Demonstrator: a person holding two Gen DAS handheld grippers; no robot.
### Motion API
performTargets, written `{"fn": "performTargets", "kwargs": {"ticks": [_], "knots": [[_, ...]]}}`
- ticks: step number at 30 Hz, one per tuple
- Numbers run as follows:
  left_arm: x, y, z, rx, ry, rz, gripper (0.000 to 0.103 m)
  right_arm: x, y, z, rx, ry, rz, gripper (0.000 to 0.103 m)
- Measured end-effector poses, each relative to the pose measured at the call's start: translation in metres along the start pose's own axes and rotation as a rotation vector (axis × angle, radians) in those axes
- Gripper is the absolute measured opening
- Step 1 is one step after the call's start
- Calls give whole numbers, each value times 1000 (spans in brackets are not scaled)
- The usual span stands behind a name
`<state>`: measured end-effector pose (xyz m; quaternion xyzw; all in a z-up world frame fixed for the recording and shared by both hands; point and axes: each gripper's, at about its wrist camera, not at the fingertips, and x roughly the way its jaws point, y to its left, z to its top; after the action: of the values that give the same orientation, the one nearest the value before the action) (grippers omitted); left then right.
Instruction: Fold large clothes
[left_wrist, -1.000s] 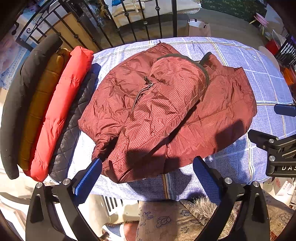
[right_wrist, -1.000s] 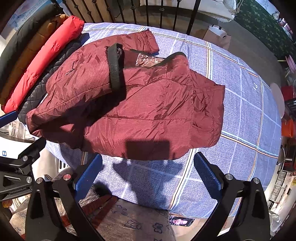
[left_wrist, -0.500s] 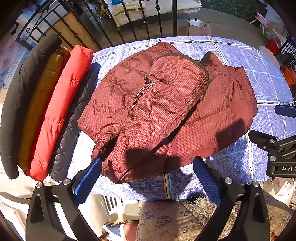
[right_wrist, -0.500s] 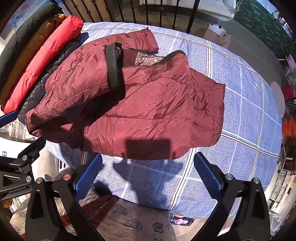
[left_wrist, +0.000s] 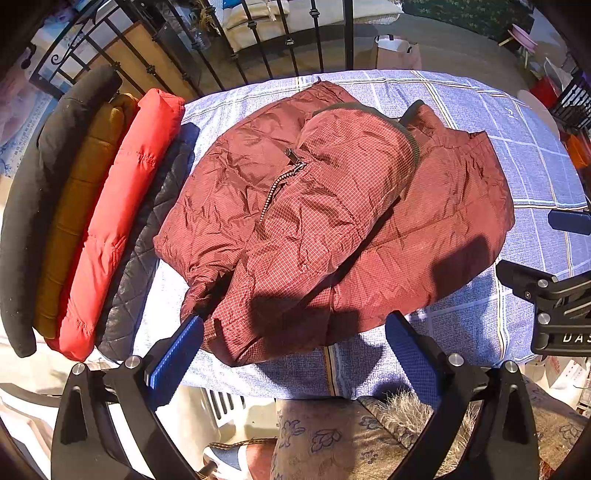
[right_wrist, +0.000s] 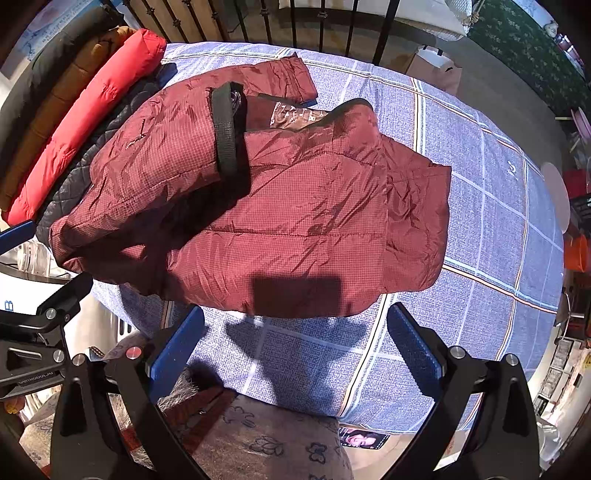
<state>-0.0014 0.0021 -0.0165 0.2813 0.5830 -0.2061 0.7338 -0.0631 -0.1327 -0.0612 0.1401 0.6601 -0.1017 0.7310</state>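
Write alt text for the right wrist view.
A dark red jacket lies partly folded on a blue checked tablecloth, with the open right gripper hovering at its near edge. Folded coats line the table's left side.

The black coat (left_wrist: 22, 221) is cut off at the left edge; the label (right_wrist: 291, 116) print is unreadable.

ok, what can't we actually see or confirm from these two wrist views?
- Maroon jacket: underside and inner folds hidden by its own top layers, both views.
- Label inside the collar: text too small to read, right wrist view.
- Quilted dark jacket: partly covered by the red roll, left wrist view.
- Right gripper: only its edge shows in the left wrist view, cut by the frame.
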Motion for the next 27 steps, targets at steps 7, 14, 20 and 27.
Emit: {"fn": "performTargets", "kwargs": {"ticks": [7,14,20,27], "knots": [[0,0,0,1,-2,2,97,0,0,0,2,0,0,98],[-1,0,1,2,0,2,97,1,2,-2,1,2,1,98],[1,1,2,3,6,0,97,4,2,-1,14,5,8,98],[4,13,3,-26,20,0,97,11,-3,7,52,19,73,98]]}}
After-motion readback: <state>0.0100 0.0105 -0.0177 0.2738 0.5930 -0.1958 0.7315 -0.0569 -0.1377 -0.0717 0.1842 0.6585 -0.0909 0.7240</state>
